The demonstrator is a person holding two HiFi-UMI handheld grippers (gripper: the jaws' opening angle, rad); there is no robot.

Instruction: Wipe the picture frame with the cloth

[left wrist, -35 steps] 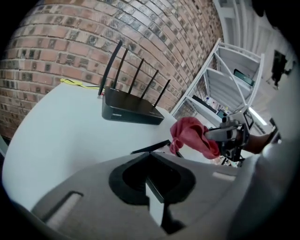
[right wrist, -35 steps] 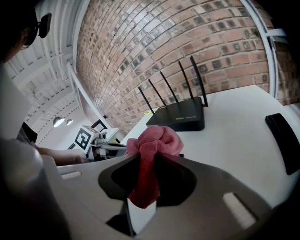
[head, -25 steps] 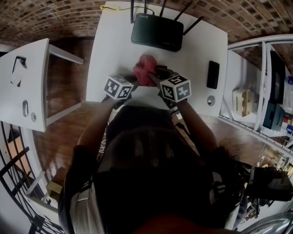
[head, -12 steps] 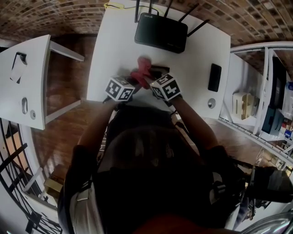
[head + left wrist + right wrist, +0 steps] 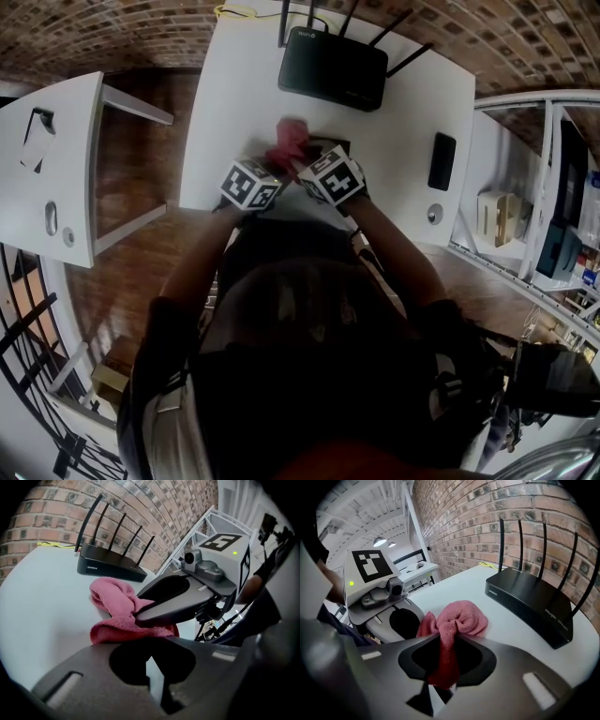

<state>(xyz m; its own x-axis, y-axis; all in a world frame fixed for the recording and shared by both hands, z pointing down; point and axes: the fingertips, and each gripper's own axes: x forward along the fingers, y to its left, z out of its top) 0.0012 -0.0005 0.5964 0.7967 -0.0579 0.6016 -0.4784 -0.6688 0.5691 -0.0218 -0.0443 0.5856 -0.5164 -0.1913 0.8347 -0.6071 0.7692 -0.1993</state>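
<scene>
Cloth [image 5: 458,619], pink terry, bunched up on white table [image 5: 234,112], on the near side of router [image 5: 333,67] and apart from it. R gripper [image 5: 449,640] is pinching a fold of cloth: jaws pressed onto it, the rest puffs out toward router. L gripper [image 5: 149,652] is farther from router than cloth, just beside R gripper. Its jaws are drawn nearly together w/ only a thin pale slit between and nothing made out in it. Phone [image 5: 441,161] lies flat, off to router's right and nearer the person, well apart from cloth.
</scene>
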